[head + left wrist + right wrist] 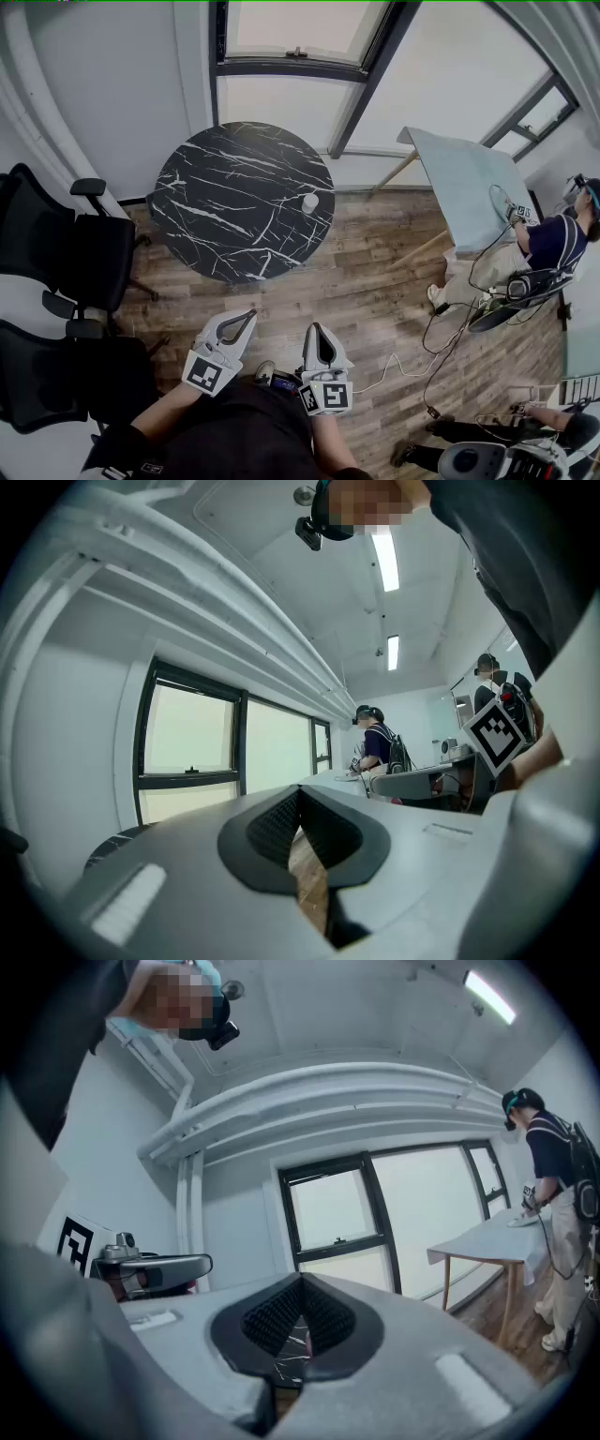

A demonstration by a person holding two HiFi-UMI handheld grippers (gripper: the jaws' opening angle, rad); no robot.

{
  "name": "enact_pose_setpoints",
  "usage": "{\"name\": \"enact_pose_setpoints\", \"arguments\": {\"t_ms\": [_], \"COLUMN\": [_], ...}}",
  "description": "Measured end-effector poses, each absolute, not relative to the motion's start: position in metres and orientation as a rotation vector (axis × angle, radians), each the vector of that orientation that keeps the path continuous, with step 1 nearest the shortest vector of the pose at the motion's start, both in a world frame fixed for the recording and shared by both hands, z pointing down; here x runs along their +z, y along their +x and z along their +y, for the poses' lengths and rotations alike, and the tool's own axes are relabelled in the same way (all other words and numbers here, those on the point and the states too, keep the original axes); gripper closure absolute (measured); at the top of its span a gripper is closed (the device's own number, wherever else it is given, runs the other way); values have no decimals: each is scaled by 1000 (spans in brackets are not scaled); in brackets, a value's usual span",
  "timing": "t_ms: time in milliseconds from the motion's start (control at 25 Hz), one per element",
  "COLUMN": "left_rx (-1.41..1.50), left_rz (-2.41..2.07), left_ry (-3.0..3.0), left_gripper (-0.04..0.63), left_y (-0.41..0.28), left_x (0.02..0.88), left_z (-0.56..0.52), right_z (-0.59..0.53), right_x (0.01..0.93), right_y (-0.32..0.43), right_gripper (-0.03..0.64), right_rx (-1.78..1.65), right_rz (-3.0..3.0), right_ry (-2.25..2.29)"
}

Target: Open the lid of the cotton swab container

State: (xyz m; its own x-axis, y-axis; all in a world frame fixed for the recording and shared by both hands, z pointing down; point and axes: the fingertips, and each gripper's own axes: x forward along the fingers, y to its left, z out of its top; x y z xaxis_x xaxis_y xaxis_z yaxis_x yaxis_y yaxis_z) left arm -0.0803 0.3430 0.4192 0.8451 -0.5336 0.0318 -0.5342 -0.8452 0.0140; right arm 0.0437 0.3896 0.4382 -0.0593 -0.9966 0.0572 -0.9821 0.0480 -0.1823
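A small white cotton swab container [309,202] stands upright near the right edge of a round black marble table [225,187]. Both grippers are held low, close to the person's body and well short of the table. My left gripper [249,316] is shut with nothing in it, its tips pointing toward the table. My right gripper [315,328] is shut and empty too. In the left gripper view the jaws [298,797] meet tip to tip; in the right gripper view [301,1283] they do the same, with a sliver of the marble table behind them.
Two black office chairs [66,253] stand left of the table. Wood floor [375,300] lies between me and the table, with cables [441,328] on it at right. A pale blue table [469,183] and other people [553,244] are at right.
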Motion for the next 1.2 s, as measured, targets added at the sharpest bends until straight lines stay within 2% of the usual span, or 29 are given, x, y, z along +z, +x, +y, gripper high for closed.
{"name": "enact_pose_setpoints", "arguments": {"t_ms": [840,1200], "left_rx": [41,104], "left_rz": [-901,-1134], "left_ry": [2982,2969], "left_gripper": [598,598], "left_y": [-54,-45], "left_x": [421,422], "left_z": [354,345], "right_z": [400,389], "right_x": [434,434], "right_y": [67,91], "right_gripper": [620,620], "right_rx": [-257,-214], "right_rz": [2216,2258], "right_ry": [-2077,-2049]}}
